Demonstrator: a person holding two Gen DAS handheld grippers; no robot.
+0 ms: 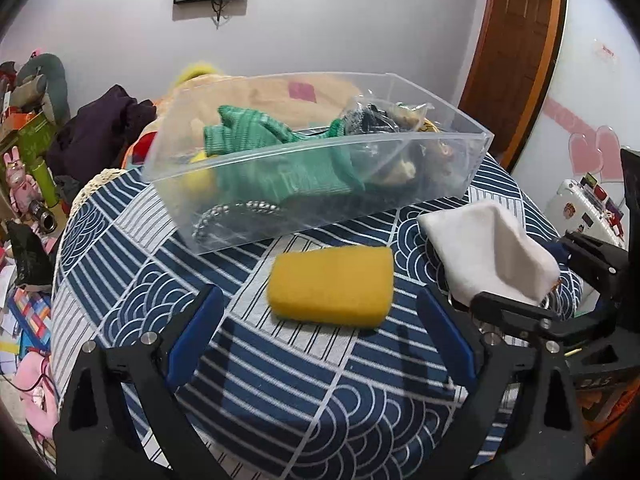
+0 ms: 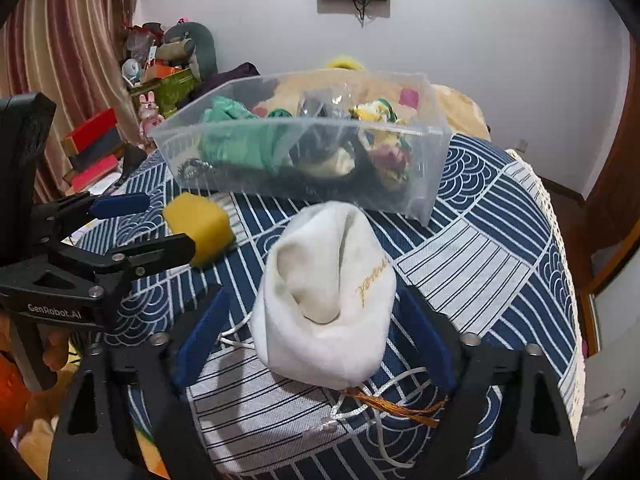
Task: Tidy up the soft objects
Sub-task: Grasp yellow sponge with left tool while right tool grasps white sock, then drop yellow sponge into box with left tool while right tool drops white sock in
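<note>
A yellow sponge (image 1: pixel 331 285) lies on the blue patterned tablecloth (image 1: pixel 248 360), just ahead of my open left gripper (image 1: pixel 320 312), between its blue fingertips and not touched. The sponge also shows in the right wrist view (image 2: pixel 199 227). A white drawstring pouch (image 2: pixel 326 300) with gold lettering sits between the blue fingers of my open right gripper (image 2: pixel 316 320); it also shows in the left wrist view (image 1: pixel 486 250). Behind both stands a clear plastic bin (image 1: pixel 276 216) holding a green knit cloth (image 1: pixel 260 140), a bead string and bagged items.
The round table's edge with lace trim (image 2: pixel 560 240) falls away at right. Clutter, boxes and plush toys (image 1: pixel 24 184) crowd the left side. A dark garment (image 1: pixel 100 128) lies behind the bin. A wooden door (image 1: pixel 516 52) stands at the back right.
</note>
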